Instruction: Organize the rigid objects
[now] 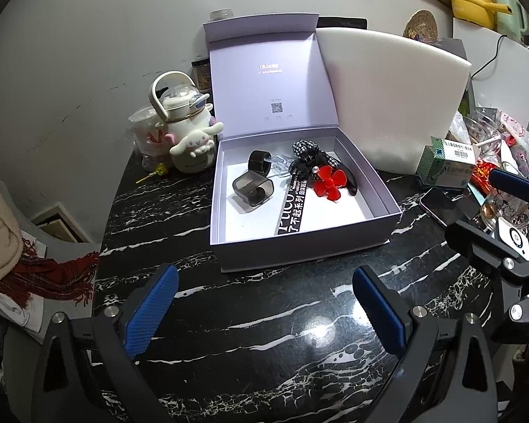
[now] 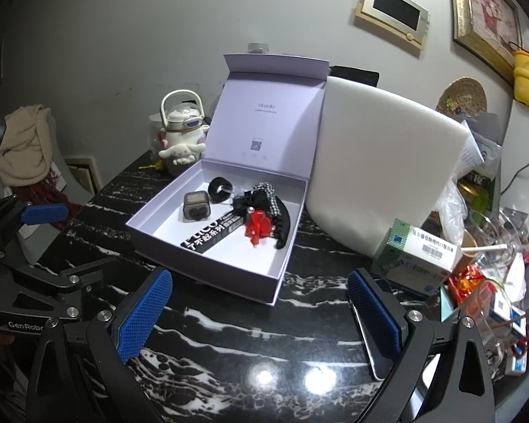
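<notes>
An open lilac gift box (image 1: 388, 208) (image 2: 208, 278) stands on the black marble table with its lid upright. Inside lie a smoky grey case (image 1: 253, 190) (image 2: 196, 206), a black ring (image 1: 259, 163) (image 2: 219, 187), a long black printed box (image 1: 292, 204) (image 2: 208, 234), a red flower clip (image 1: 329, 183) (image 2: 257, 228) and a checked hair clip (image 1: 305, 149) (image 2: 266, 194). My left gripper (image 1: 264, 310) is open and empty in front of the box. My right gripper (image 2: 259, 313) is open and empty, just right of the box's near corner.
A white character kettle (image 1: 190, 130) (image 2: 183, 134) stands left of the box. A white foam block (image 1: 395, 105) (image 2: 381, 176) leans behind it. A phone (image 1: 439, 206) (image 2: 374, 345), a medicine box (image 1: 448, 165) (image 2: 419, 261) and cluttered packets (image 2: 493, 282) fill the right side.
</notes>
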Action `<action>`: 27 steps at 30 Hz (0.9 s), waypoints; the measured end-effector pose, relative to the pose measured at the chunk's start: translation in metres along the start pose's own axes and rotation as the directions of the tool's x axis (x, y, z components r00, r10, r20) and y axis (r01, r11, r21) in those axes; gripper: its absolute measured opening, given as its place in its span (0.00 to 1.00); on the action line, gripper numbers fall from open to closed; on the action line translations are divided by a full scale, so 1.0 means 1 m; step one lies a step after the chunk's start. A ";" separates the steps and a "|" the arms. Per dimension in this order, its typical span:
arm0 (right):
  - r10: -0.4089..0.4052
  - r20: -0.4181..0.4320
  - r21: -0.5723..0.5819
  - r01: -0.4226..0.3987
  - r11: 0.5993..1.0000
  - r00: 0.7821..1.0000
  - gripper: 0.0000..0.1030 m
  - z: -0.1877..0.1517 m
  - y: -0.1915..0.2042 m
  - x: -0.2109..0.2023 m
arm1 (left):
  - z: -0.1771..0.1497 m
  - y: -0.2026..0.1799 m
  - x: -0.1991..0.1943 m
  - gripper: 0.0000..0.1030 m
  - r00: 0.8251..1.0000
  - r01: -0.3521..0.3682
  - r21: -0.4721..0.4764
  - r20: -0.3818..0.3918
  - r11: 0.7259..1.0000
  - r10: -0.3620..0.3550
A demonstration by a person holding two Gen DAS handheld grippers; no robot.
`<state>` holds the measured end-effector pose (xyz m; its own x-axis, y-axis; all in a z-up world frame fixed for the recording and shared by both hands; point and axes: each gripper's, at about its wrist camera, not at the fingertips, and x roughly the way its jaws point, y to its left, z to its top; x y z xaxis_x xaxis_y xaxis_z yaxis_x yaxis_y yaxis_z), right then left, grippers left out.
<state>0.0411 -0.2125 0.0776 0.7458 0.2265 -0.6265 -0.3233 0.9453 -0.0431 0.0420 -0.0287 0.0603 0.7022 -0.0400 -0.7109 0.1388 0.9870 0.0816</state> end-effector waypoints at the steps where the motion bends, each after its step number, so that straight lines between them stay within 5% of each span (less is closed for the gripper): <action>1: 0.000 -0.001 0.000 0.000 1.000 1.000 0.98 0.000 0.000 0.000 | 0.000 0.001 0.000 0.98 1.000 0.000 -0.002 -0.001 1.000 0.000; 27: -0.002 -0.016 0.006 0.002 1.000 1.000 0.98 -0.001 -0.002 0.004 | 0.001 -0.001 0.001 0.98 1.000 0.009 0.005 -0.002 1.000 -0.009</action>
<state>0.0437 -0.2137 0.0743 0.7373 0.2208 -0.6385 -0.3183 0.9472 -0.0399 0.0431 -0.0302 0.0608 0.6993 -0.0484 -0.7132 0.1489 0.9857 0.0791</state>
